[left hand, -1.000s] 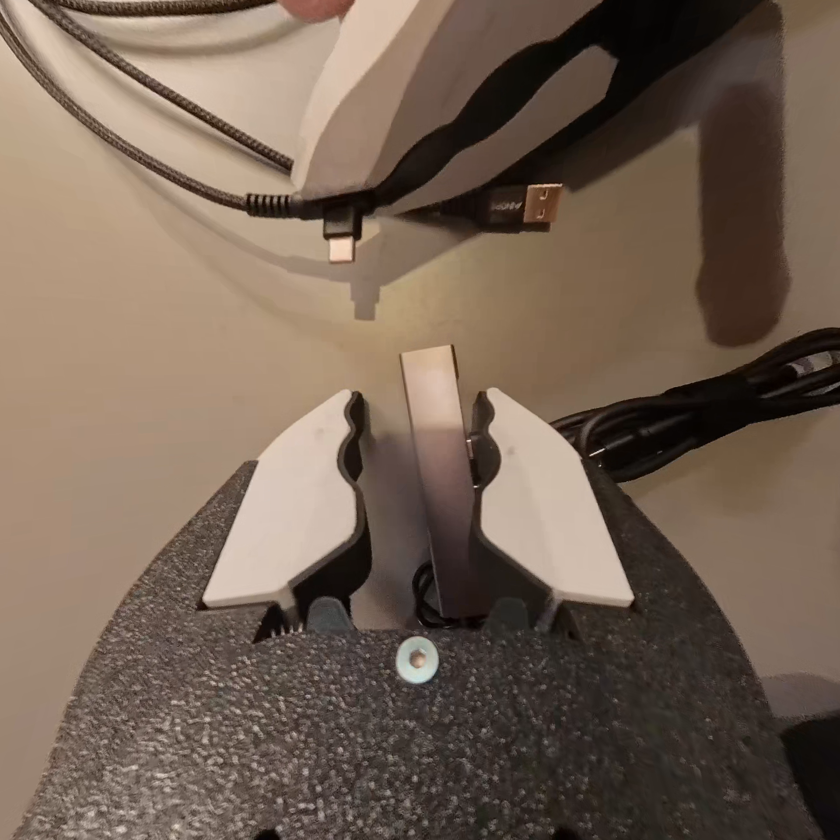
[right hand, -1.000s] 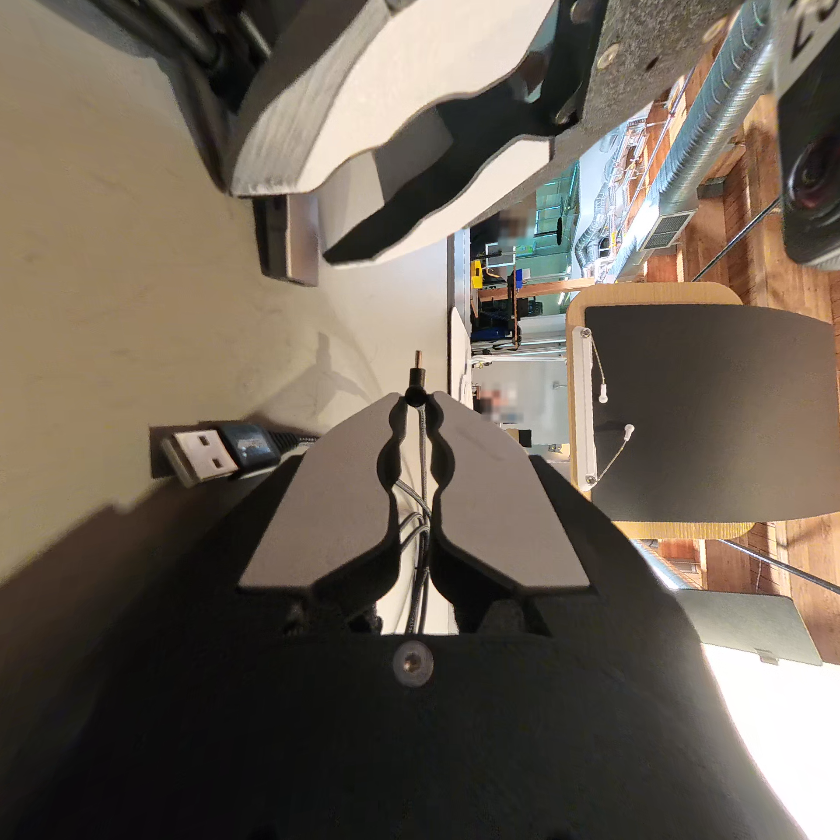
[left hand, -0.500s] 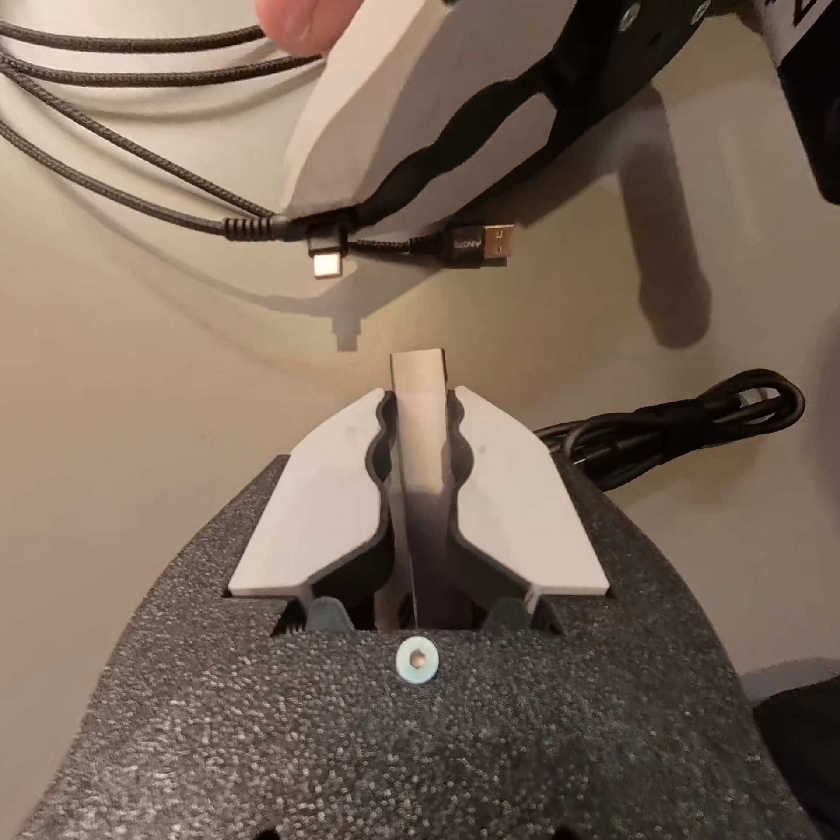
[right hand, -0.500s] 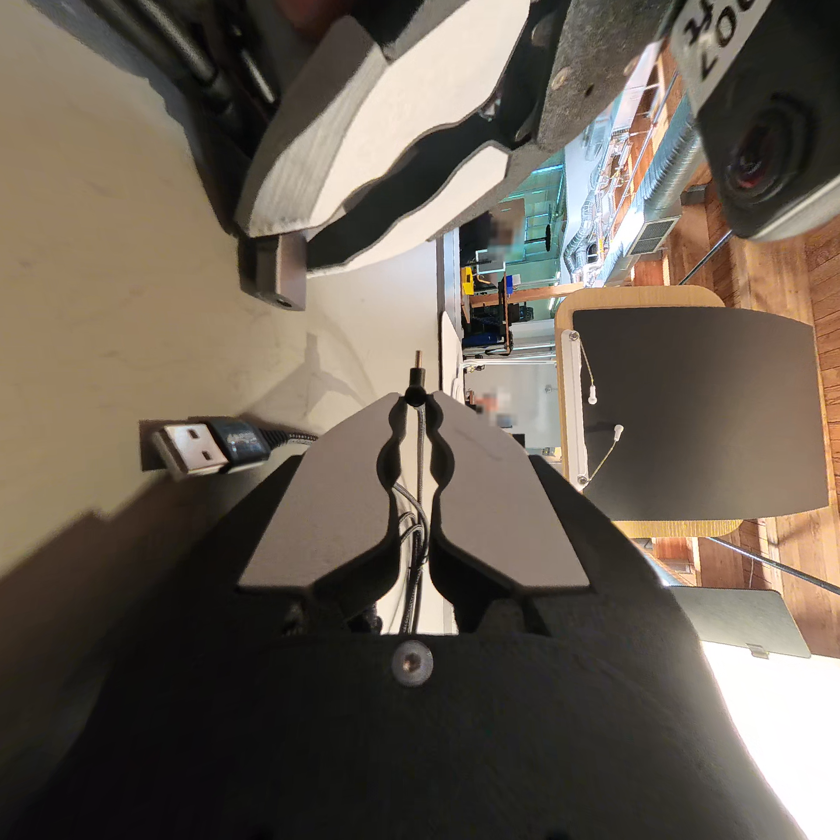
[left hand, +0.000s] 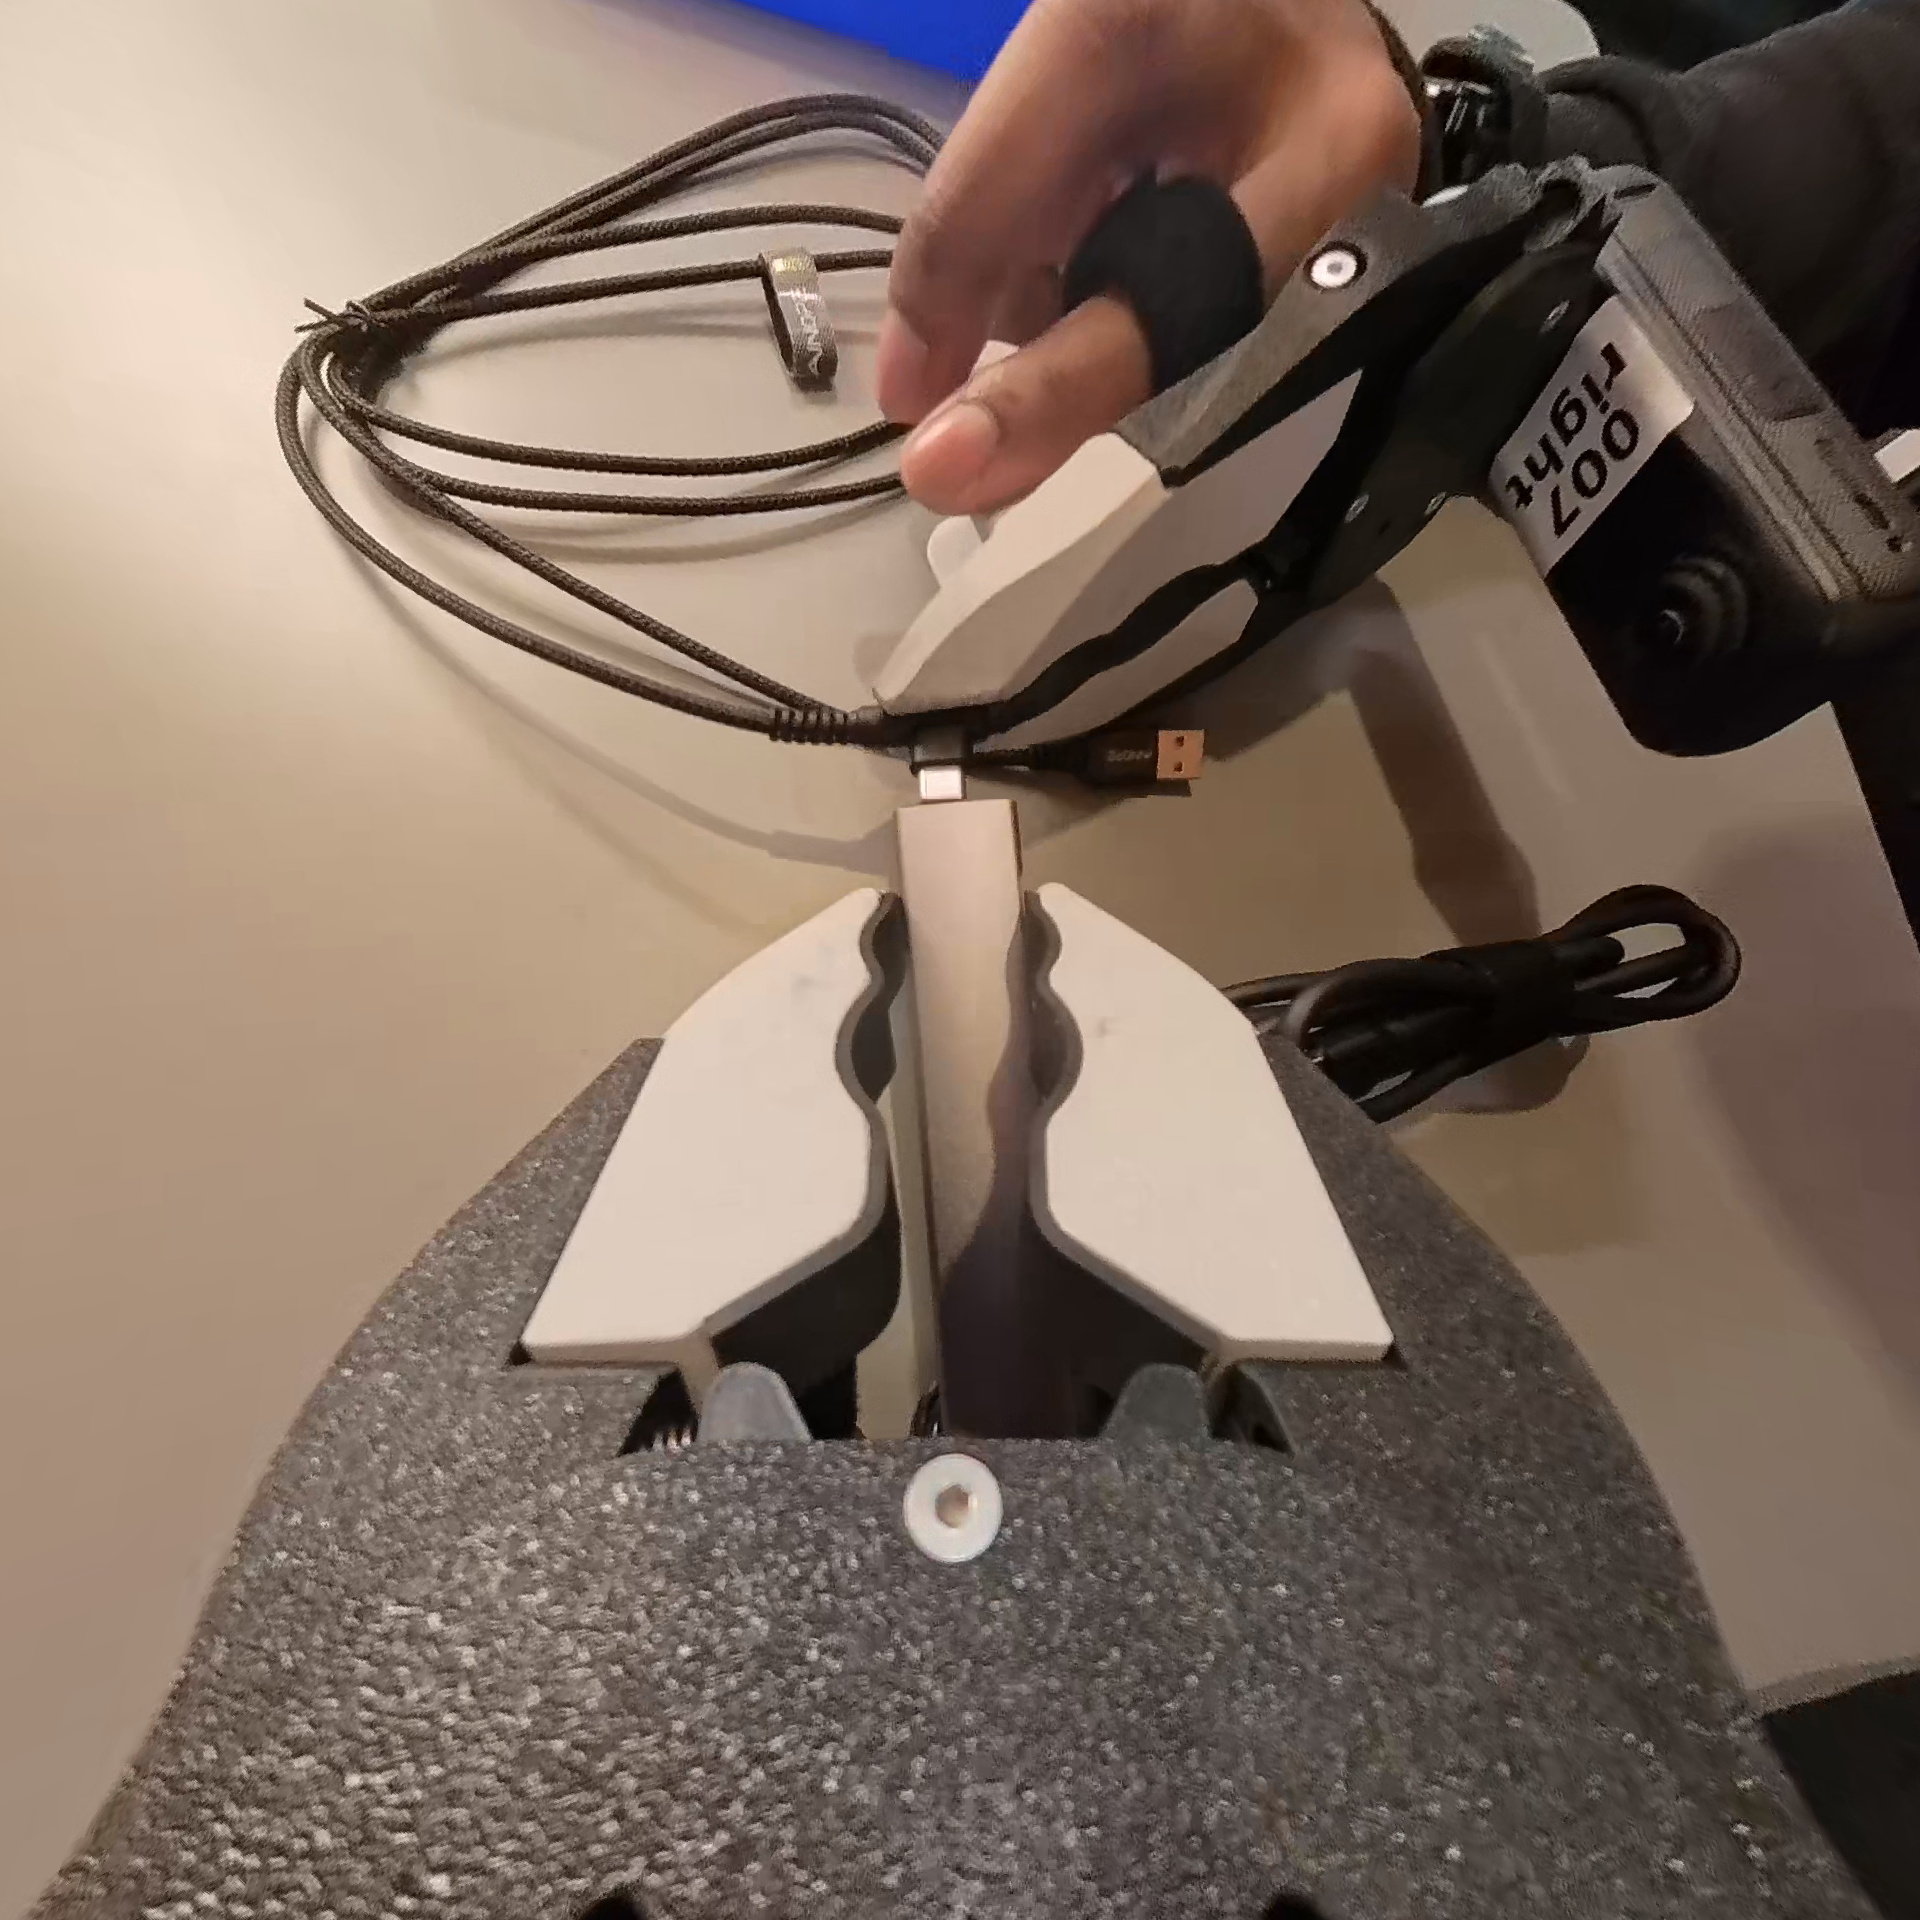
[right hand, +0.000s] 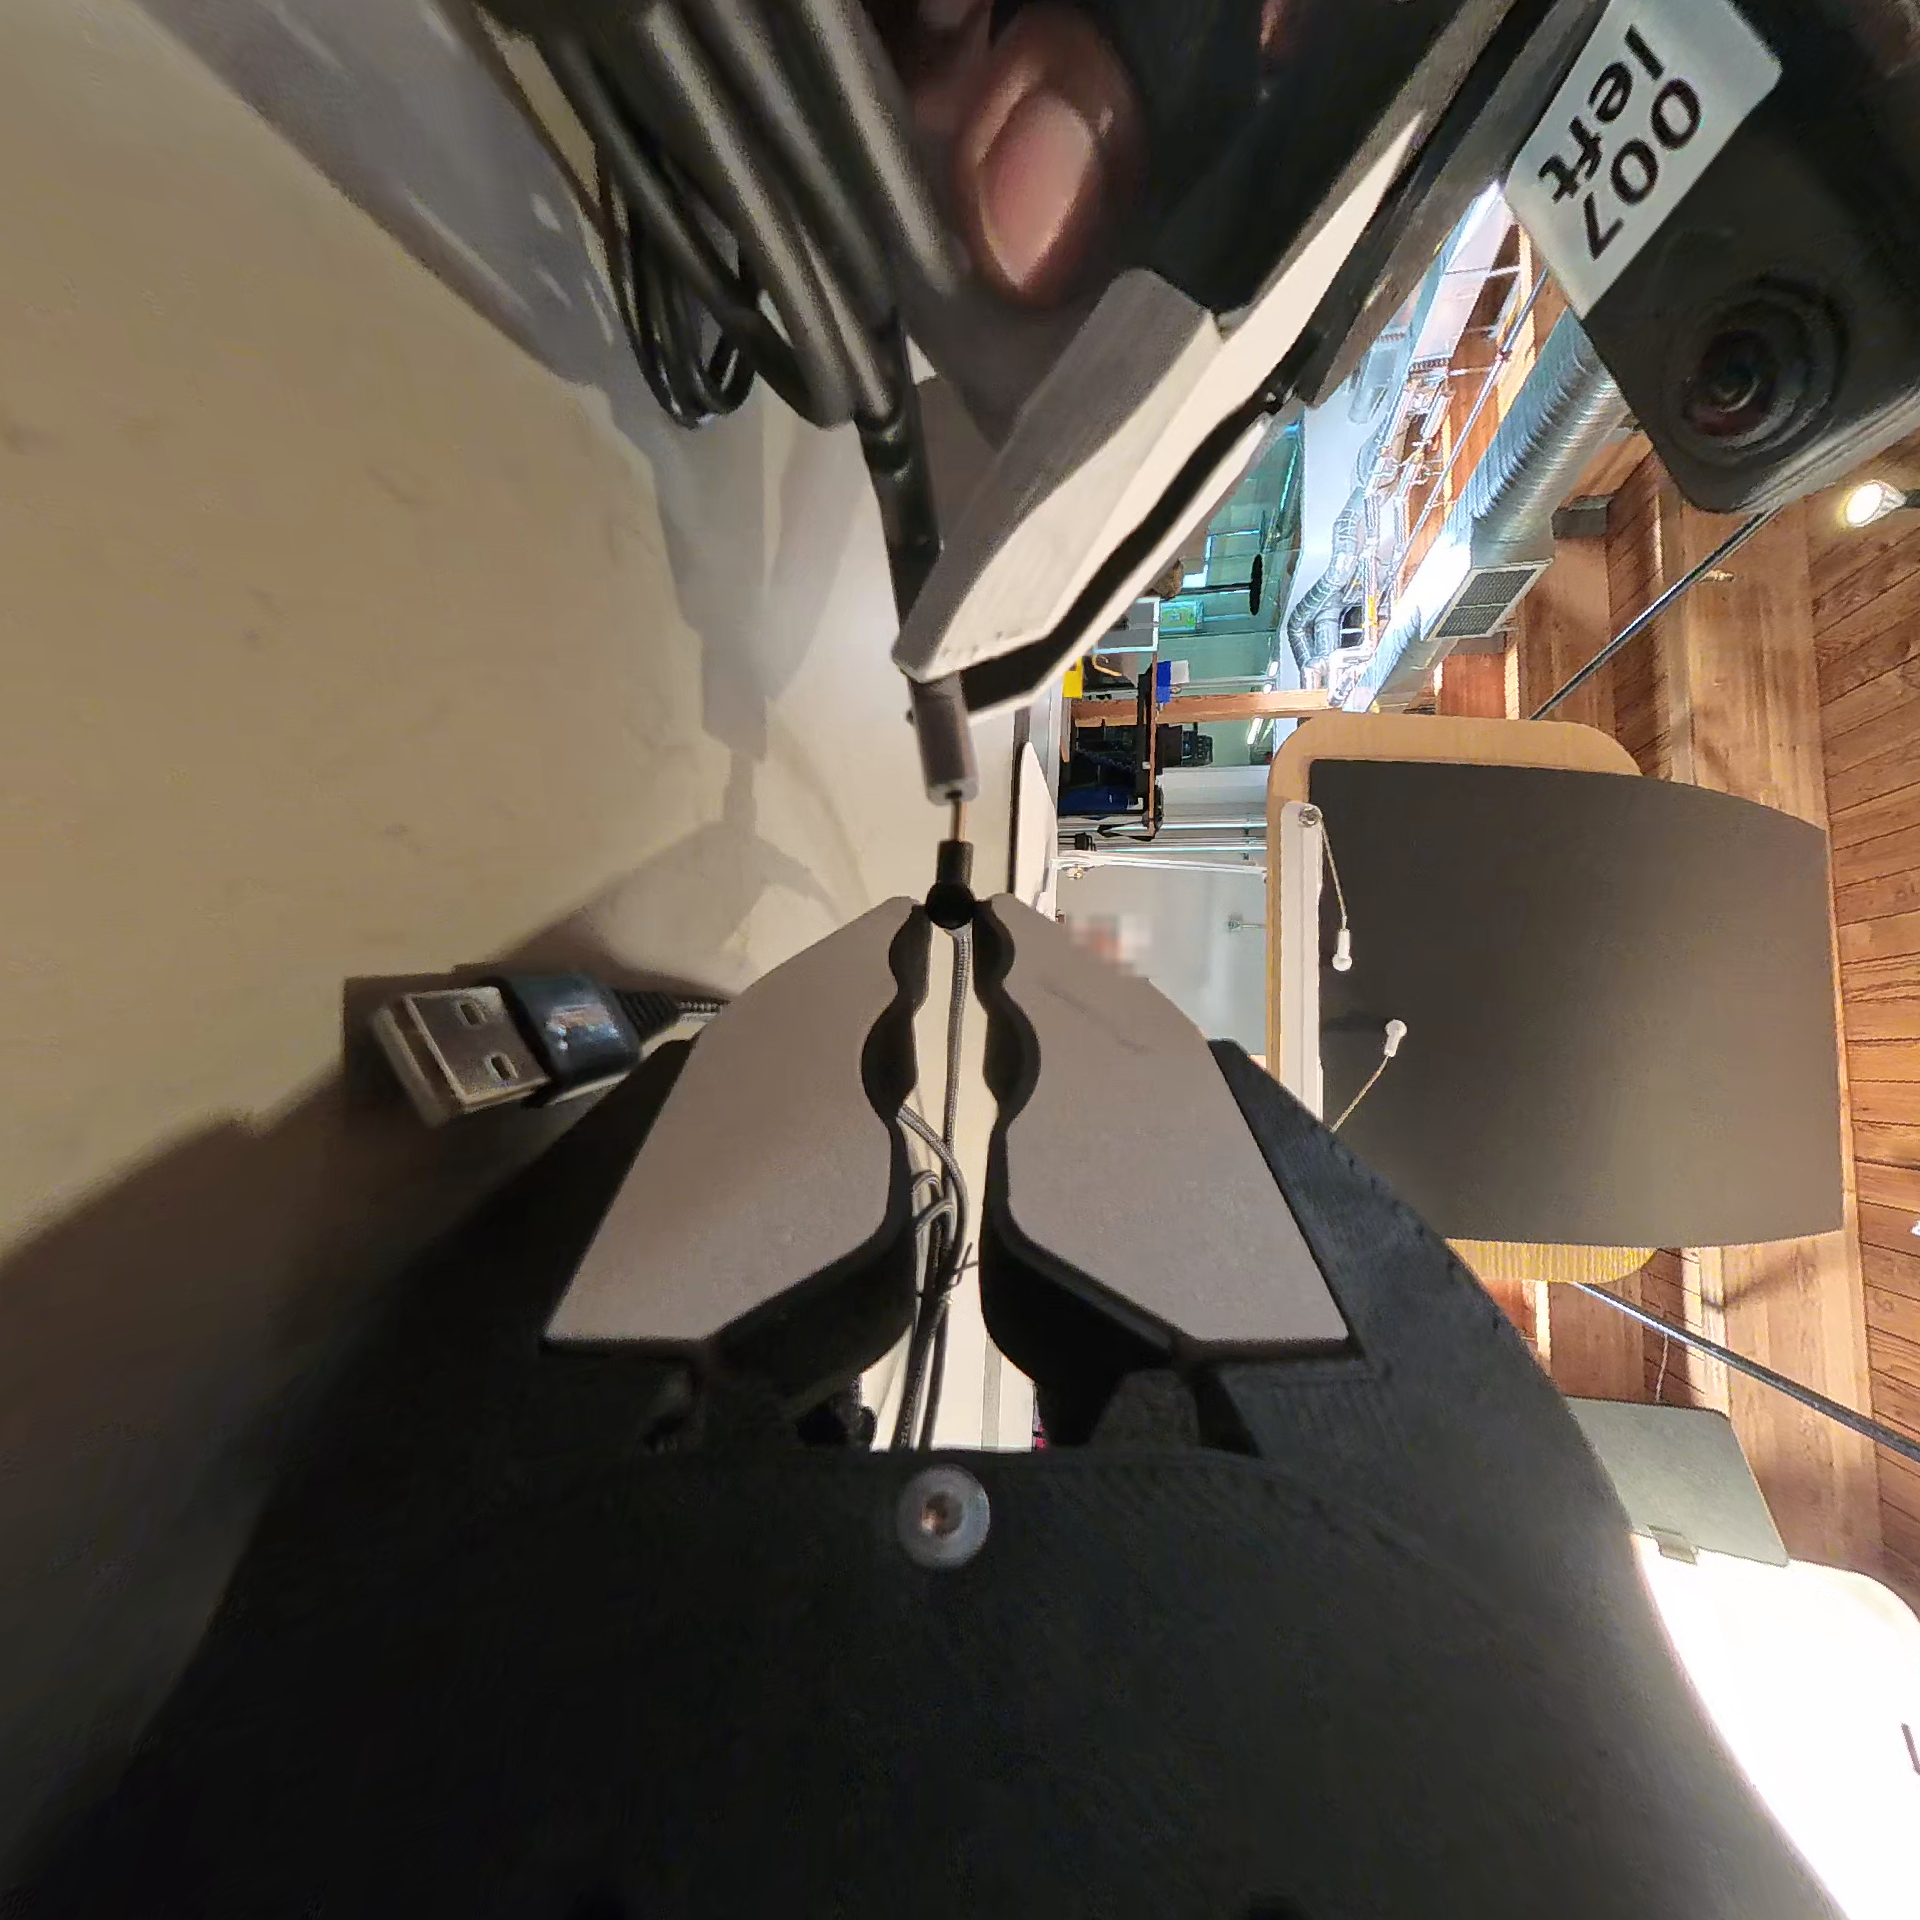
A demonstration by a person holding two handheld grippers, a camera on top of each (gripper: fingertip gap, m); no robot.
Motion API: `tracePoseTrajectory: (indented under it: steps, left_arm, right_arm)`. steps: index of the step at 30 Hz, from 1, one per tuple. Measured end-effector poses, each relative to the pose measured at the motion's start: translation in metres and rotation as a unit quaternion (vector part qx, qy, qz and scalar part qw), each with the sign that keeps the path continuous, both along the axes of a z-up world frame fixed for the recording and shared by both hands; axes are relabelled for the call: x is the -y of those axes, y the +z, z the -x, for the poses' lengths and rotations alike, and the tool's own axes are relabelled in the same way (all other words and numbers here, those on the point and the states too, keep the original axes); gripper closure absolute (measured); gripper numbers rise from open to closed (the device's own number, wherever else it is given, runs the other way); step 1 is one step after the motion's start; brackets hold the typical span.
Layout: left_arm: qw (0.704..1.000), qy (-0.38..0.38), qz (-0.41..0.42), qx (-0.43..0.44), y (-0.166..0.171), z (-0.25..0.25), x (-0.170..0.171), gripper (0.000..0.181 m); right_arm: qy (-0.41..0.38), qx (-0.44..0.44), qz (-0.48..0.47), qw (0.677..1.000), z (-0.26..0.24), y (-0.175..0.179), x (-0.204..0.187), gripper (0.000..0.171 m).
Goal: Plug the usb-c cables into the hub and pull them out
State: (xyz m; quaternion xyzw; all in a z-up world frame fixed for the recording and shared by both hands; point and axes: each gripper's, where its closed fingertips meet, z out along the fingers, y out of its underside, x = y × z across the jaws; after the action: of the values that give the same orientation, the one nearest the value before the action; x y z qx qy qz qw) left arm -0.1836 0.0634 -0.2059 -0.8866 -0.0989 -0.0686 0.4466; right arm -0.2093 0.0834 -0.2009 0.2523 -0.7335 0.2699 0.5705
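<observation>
My left gripper (left hand: 958, 925) is shut on a slim grey hub (left hand: 951, 997), held on edge with its end pointing forward. My right gripper (right hand: 954, 906) is shut on the USB-C plug (right hand: 951, 878) of a braided black cable (left hand: 540, 457). In the left wrist view the right gripper (left hand: 935, 717) comes in from the upper right, and the plug (left hand: 940, 774) points at the hub's end. The plug's metal tip meets that end face; how deep it sits cannot be told. In the right wrist view the hub's end (right hand: 943, 743) sticks out of the left gripper (right hand: 935, 665).
The braided cable's USB-A end (left hand: 1164, 756) lies on the beige table (left hand: 312, 935) beside the plug, and also shows in the right wrist view (right hand: 478, 1049). A bundled black cable (left hand: 1507, 997) lies at the right. A chair (right hand: 1558, 997) stands beyond the table. Less than 4 cm separates the two grippers' tips.
The gap between the hub's end and the USB-C plug has closed; the plug tip now touches the hub. The left gripper has closed fully on the hub.
</observation>
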Motion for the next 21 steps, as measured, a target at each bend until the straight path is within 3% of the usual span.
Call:
tracePoseTrajectory:
  steps: [1, 21]
  left_arm:
    - [1.000, 0.000, -0.004, 0.001, 0.0002, 0.0006, -0.0011, 0.159]
    - [1.000, 0.002, 0.003, 0.024, -0.0069, 0.0041, -0.0033, 0.159]
  right_arm:
    - [-0.001, 0.000, -0.002, 1.000, 0.0004, -0.0005, 0.0001, 0.164]
    - [-0.009, 0.007, -0.016, 1.000, 0.0042, -0.0053, -0.0011, 0.163]
